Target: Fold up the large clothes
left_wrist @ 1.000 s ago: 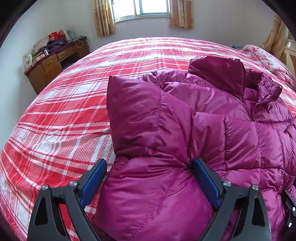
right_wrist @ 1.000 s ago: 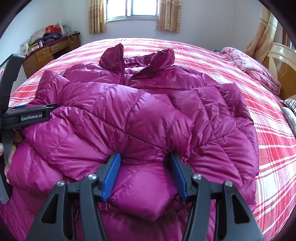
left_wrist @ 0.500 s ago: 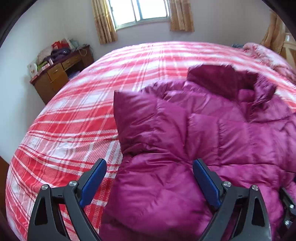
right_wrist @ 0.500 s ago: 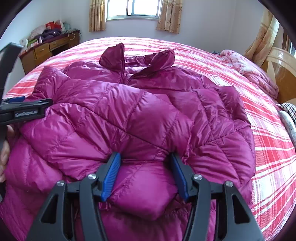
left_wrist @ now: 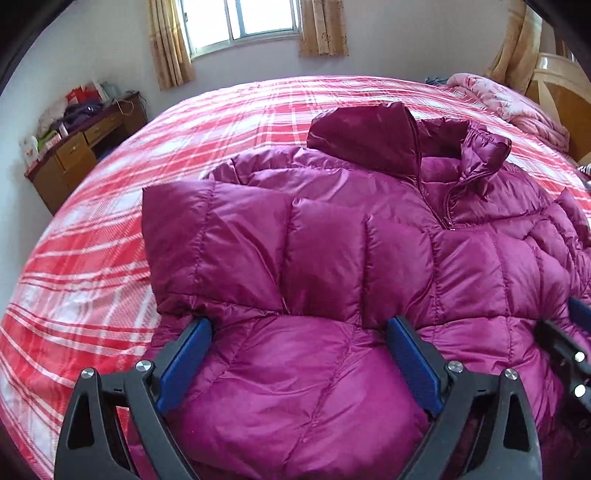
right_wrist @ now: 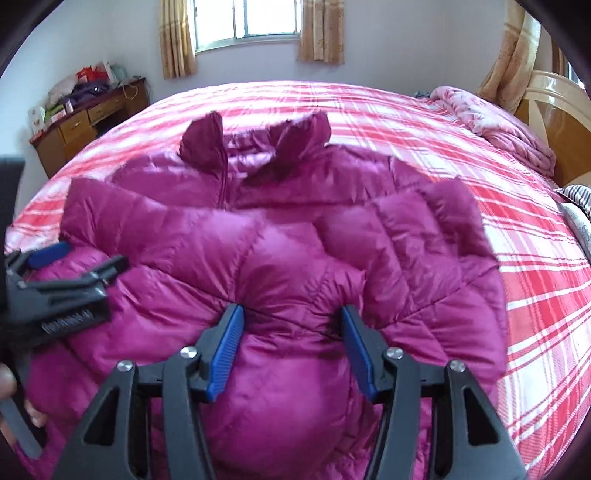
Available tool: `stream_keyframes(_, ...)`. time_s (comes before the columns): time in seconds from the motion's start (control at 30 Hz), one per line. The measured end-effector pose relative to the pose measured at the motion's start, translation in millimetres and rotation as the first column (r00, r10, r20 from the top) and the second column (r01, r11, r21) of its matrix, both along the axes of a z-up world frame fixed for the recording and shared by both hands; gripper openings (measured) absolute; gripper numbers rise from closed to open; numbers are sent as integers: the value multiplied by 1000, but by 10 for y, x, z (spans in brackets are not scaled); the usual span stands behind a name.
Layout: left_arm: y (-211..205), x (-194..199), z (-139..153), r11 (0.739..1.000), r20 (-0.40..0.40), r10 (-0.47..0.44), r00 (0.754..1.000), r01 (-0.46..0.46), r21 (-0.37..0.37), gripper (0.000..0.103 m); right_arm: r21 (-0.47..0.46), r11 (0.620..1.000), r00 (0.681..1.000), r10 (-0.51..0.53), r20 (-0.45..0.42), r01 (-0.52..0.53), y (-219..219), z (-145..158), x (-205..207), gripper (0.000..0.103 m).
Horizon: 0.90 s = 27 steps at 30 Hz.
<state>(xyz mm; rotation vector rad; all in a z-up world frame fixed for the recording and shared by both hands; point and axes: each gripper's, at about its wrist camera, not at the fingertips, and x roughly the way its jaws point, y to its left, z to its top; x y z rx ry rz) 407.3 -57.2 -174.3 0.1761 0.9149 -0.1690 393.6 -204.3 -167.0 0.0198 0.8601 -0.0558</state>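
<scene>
A magenta puffer jacket point(left_wrist: 332, 236) lies front up on the red plaid bed point(left_wrist: 110, 229), collar toward the window, both sleeves folded across its chest. My left gripper point(left_wrist: 299, 354) stands open and wide over the jacket's lower left part; the puffy hem bulges between its blue pads point(left_wrist: 184, 354). The right gripper point(right_wrist: 291, 347) is shut on a bunched fold of the jacket point(right_wrist: 288, 258) at the hem, creases running into both pads. In the right wrist view the left gripper point(right_wrist: 79, 260) shows at the left edge, with a hand point(right_wrist: 7, 380) behind it.
A wooden desk point(left_wrist: 74, 155) with clutter stands by the far left wall. A pink quilt point(right_wrist: 498, 122) and a wooden headboard point(right_wrist: 554, 110) are at the right. A curtained window point(left_wrist: 251, 22) is beyond the bed. Bare plaid cover point(right_wrist: 546, 295) lies right of the jacket.
My left gripper has shifted right over the jacket, so its left pad now meets the hem instead of bare bedcover. The right gripper has kept its hold and place.
</scene>
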Motion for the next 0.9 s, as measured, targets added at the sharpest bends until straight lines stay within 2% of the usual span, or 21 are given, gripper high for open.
stream_keyframes(0.1, 8, 28, -17, 1000, -13, -1, 1000, 1, -7, 97, -32, 999, 1000, 2, -4, -2, 51, -15, -11, 60)
stream_keyframes(0.23, 71, -2, 201, 999, 84, 45, 995, -44, -12, 97, -18, 1000, 1000, 0, 5, 1, 36, -29, -36, 60)
stream_keyframes(0.33, 66, 208, 319, 999, 99, 43, 994, -43, -6, 97, -24, 1000, 1000, -1, 11, 1, 53, -34, -34, 60)
stream_keyframes(0.37, 65, 295, 330, 999, 96, 46, 994, -45, -11, 97, -27, 1000, 1000, -1, 13, 1, 59, -33, -38, 60)
stream_keyframes(0.43, 80, 510, 252, 998, 26, 53, 998, -52, -40, 97, -19, 1000, 1000, 0, 14, 0, 50, -30, -35, 60)
stream_keyframes(0.57, 76, 695, -22, 999, -88, 41, 995, -44, -30, 99, 9, 1000, 1000, -4, 16, 4, 8, -17, -39, 60)
stream_keyframes(0.7, 96, 673, -72, 997, -77, 54, 996, -57, -43, 102, -26, 1000, 1000, 4, 6, -4, 74, -44, -13, 62)
stream_keyframes(0.9, 100, 649, -72, 997, -65, 54, 996, -57, -48, 102, -2, 1000, 1000, 7, 0, -7, 53, -41, -20, 62)
